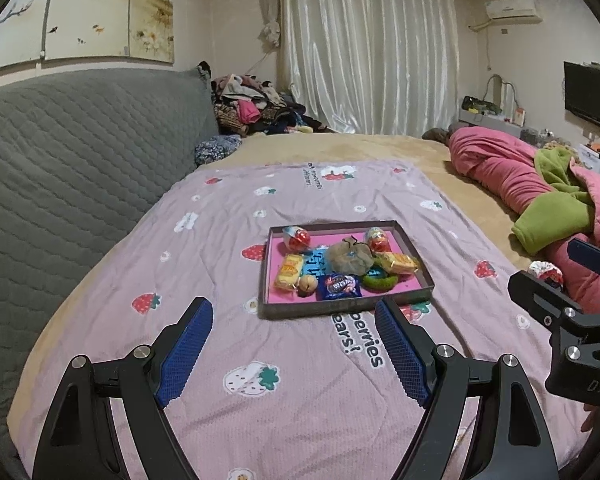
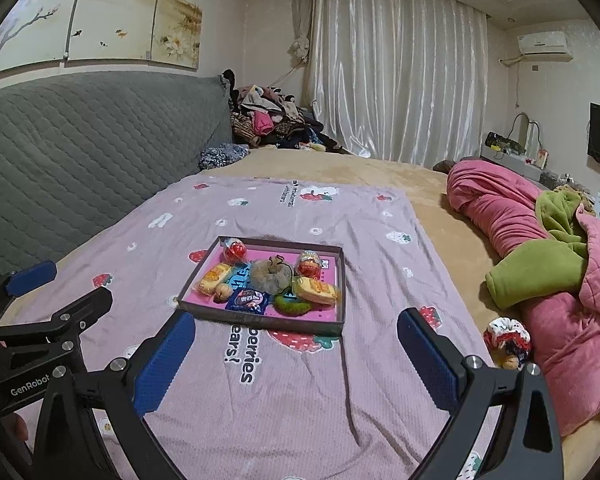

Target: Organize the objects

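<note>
A shallow tray [image 1: 342, 308] [image 2: 260, 321] with a pink floor sits on a lilac strawberry-print blanket [image 1: 284, 400] [image 2: 284, 392] on a bed. It holds two red egg toys [image 1: 297, 239] [image 2: 309, 265], yellow snack packs [image 1: 289, 273] [image 2: 315, 290], a blue cookie pack [image 1: 339, 286] [image 2: 248, 301], a grey-brown pouch [image 1: 349, 258] [image 2: 271, 275], a green ring [image 1: 380, 281] [image 2: 292, 304] and a small nut [image 1: 306, 283]. A patterned scrunchie [image 2: 506, 338] [image 1: 546, 273] lies right of the tray by the quilt. My left gripper [image 1: 294, 354] and right gripper [image 2: 296, 364] are open and empty, short of the tray.
A grey quilted headboard [image 1: 80, 152] runs along the left. A rolled pink and green quilt [image 2: 560, 272] lies on the right side of the bed. A clothes pile [image 1: 256, 108] sits at the far corner by white curtains [image 2: 392, 72]. A TV [image 1: 592, 96] hangs at right.
</note>
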